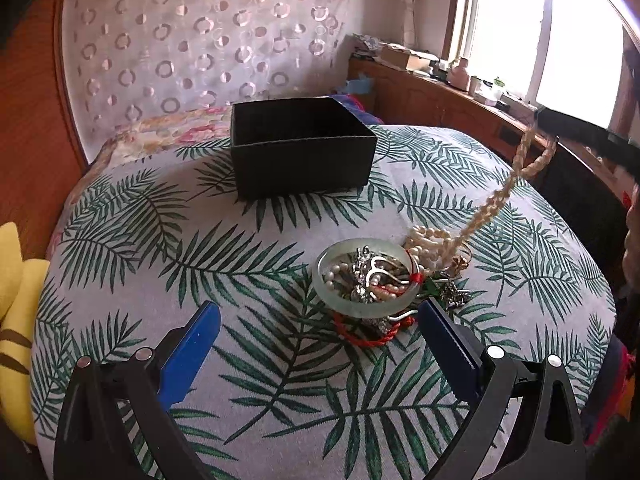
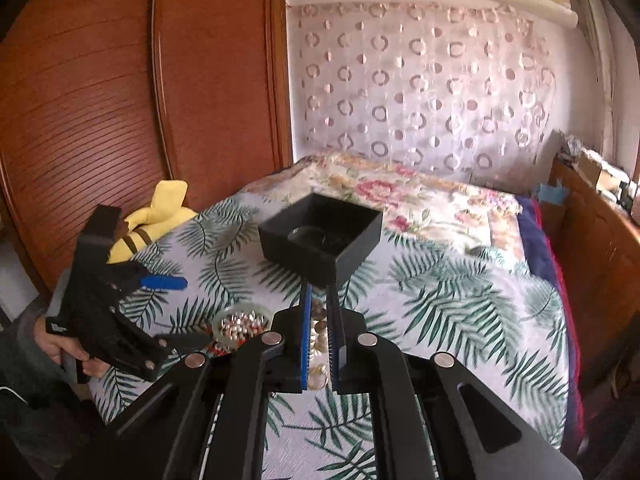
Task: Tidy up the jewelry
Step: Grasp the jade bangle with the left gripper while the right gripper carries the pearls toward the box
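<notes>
A pale green bangle (image 1: 366, 274) lies on the leaf-print cloth (image 1: 240, 264) over a heap of tangled jewelry (image 1: 374, 276). A cream pearl necklace (image 1: 500, 196) stretches up and right from the heap to my right gripper (image 1: 560, 124), which holds it in the air. In the right wrist view that gripper (image 2: 319, 292) is shut on the necklace's beads (image 2: 319, 328). A black open box (image 1: 302, 146) stands behind the heap; it also shows in the right wrist view (image 2: 320, 236). My left gripper (image 1: 320, 312) is open, just in front of the heap, and it shows in the right wrist view (image 2: 176, 308).
A yellow plush toy (image 2: 156, 220) lies at the bed's left edge by the wooden wardrobe (image 2: 120, 100). A floral quilt (image 2: 400, 196) and patterned curtain lie behind the box. A wooden ledge (image 1: 440, 92) with small items runs under the window on the right.
</notes>
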Available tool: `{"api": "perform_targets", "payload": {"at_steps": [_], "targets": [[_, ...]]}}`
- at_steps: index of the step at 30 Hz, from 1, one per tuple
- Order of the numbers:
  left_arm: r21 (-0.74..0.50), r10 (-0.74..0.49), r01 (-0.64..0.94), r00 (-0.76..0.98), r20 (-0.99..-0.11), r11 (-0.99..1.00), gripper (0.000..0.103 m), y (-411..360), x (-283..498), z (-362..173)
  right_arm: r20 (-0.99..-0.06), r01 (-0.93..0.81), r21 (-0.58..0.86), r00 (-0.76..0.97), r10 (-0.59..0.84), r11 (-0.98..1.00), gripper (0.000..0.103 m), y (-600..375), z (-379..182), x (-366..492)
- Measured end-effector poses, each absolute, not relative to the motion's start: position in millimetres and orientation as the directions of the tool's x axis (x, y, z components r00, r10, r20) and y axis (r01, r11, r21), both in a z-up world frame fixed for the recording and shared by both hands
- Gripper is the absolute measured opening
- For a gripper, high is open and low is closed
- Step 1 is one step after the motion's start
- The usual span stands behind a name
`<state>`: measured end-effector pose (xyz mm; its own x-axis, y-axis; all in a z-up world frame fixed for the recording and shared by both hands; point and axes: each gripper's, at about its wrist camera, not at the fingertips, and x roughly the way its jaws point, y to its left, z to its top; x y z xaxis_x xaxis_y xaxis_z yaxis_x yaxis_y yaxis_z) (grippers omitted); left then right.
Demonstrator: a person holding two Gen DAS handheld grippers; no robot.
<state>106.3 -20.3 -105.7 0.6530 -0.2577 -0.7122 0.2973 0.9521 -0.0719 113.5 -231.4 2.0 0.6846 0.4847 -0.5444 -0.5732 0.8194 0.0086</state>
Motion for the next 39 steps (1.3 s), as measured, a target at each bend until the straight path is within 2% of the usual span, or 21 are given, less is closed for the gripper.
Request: {"api": "perform_targets", "payload": {"at_steps": [13, 24, 25, 27, 31, 39], "targets": [[-0.105, -0.301, 0.347, 0.578, -0.758, 0.932, 0.095, -38, 127, -115, -0.458, -0.552, -0.062, 0.756, 0.468, 0.831, 0.008, -237, 56, 117], [-0.098, -0.291, 0.350, 0.557, -0.778, 0.932, 0.095, -50, 144, -124, -0.473, -0.556, -0.069, 0.749, 0.463, 0.828, 0.008, -234, 55, 123], [-0.099, -0.294, 0.352, 0.561, -0.774, 0.931, 0.093, -50, 144, -123, -0.475, -0.556, -0.068, 0.748, 0.463, 0.828, 0.008, -234, 53, 124], [-0.121, -0.320, 0.366, 0.552, -0.770, 0.923, 0.069, -49, 143, -122, -0.479, -0.556, -0.066, 0.746, 0.463, 0.828, 0.008, -233, 51, 125], [-0.132, -0.347, 0.390, 0.554, -0.757, 0.911, 0.069, -48, 140, -118, -0.483, -0.554, -0.064, 0.745, 0.460, 0.830, 0.008, -233, 50, 128], [-0.105, -0.326, 0.367, 0.619, -0.715, 0.924, 0.069, -39, 140, -95, -0.475, -0.550, -0.060, 0.750, 0.461, 0.833, 0.008, -230, 54, 141]]}}
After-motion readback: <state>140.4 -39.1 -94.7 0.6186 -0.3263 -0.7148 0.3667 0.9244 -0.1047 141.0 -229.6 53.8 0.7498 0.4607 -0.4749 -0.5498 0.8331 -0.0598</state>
